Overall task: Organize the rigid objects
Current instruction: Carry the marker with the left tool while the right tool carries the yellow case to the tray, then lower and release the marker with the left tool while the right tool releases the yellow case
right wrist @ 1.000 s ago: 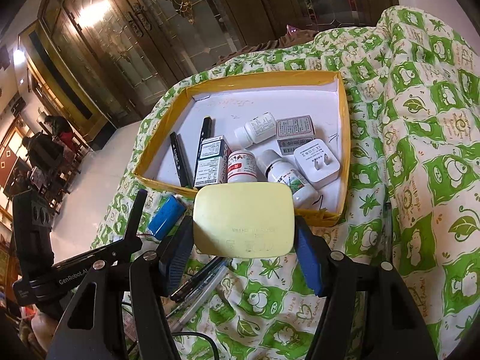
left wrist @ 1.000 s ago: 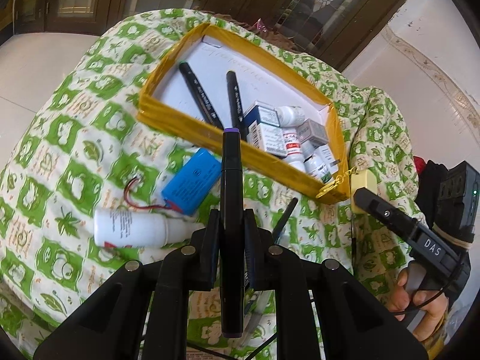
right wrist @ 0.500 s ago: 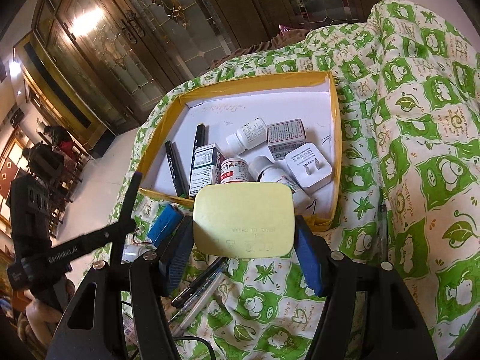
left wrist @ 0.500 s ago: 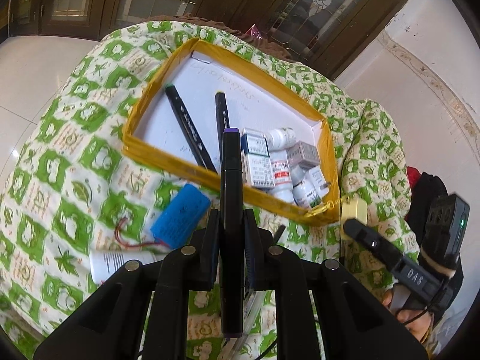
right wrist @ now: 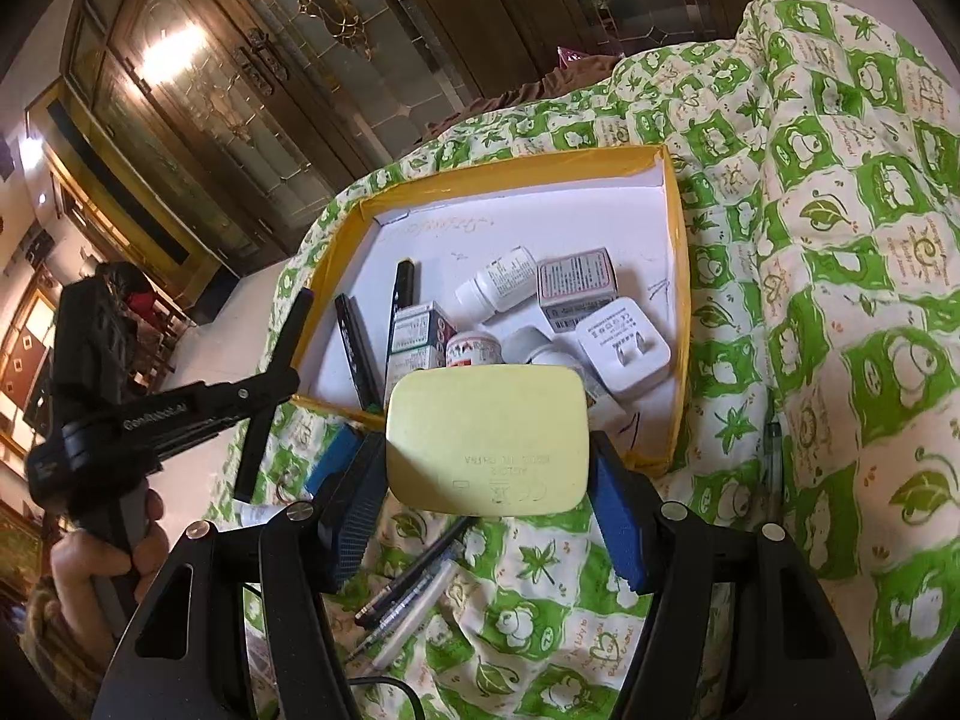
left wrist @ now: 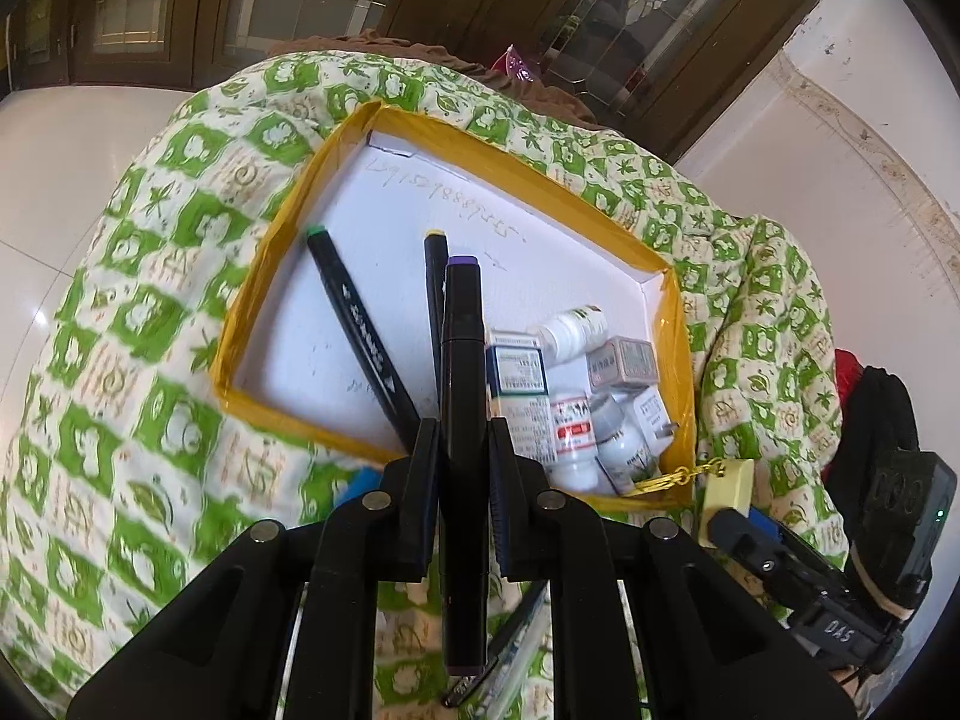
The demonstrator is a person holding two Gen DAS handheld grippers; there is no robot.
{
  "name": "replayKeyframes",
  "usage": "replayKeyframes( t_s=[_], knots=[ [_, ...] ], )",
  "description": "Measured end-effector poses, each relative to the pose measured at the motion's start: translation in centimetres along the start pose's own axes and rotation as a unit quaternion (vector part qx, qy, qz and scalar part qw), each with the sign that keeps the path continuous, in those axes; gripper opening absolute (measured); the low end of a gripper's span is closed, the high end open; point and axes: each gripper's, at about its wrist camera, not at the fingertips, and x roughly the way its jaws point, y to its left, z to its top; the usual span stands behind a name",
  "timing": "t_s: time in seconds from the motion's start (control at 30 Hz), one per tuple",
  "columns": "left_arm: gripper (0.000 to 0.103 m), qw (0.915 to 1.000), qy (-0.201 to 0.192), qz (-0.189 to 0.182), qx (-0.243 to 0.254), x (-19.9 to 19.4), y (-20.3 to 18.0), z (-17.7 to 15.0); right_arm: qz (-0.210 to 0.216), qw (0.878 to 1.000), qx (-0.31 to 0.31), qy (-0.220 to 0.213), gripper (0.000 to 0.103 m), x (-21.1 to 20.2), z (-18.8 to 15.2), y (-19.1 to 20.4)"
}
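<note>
My left gripper is pinched tight on a black marker with a purple cap, the marker standing lengthwise between the two pads and reaching out over the near wall of the yellow-edged tray. My right gripper is clamped on a pale yellow case, flat face toward the camera, held just short of the tray's near wall; from the left camera a gold chain hangs off that case toward the tray's near right corner.

Inside the tray, against its left half, lie two more black markers: one with a green cap, slanting toward the near wall, and one with a yellow cap just beside my held marker. In the tray's right half sits a cluster: a blue-and-white box, a white bottle lying on its side, a grey-labelled small box, a red-labelled bottle, another white bottle, and a white plug adapter nearest the right wall.

Outside the tray, just before its near wall on the green-and-white quilt, lie a blue battery pack and a few loose pens under my right gripper.
</note>
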Motion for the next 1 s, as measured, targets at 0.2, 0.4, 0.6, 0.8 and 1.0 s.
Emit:
replayKeyframes(
  t_s=[0.2,0.4,0.6,0.8,1.0],
  knots=[
    [0.012,0.9998,0.0,0.018,0.002,1.2,0.1,1.9,0.005,1.0,0.018,0.006,0.06,0.6,1.8,-0.4],
    [0.012,0.9986,-0.025,0.045,0.009,2.1,-0.3,3.5,-0.001,1.0,0.008,0.002,0.06,1.9,4.3,0.6],
    [0.012,0.997,-0.028,0.065,0.033,3.9,-0.7,4.8,-0.009,1.0,0.0,-0.004,0.06,3.9,6.8,1.2],
    [0.012,0.9963,-0.019,0.073,0.04,5.6,-0.2,5.5,-0.03,0.999,-0.016,-0.006,0.06,6.0,9.3,1.2],
    [0.012,0.9955,-0.007,0.085,0.042,7.3,0.4,6.1,-0.054,0.998,-0.028,0.007,0.06,9.2,11.5,0.5]
  ],
)
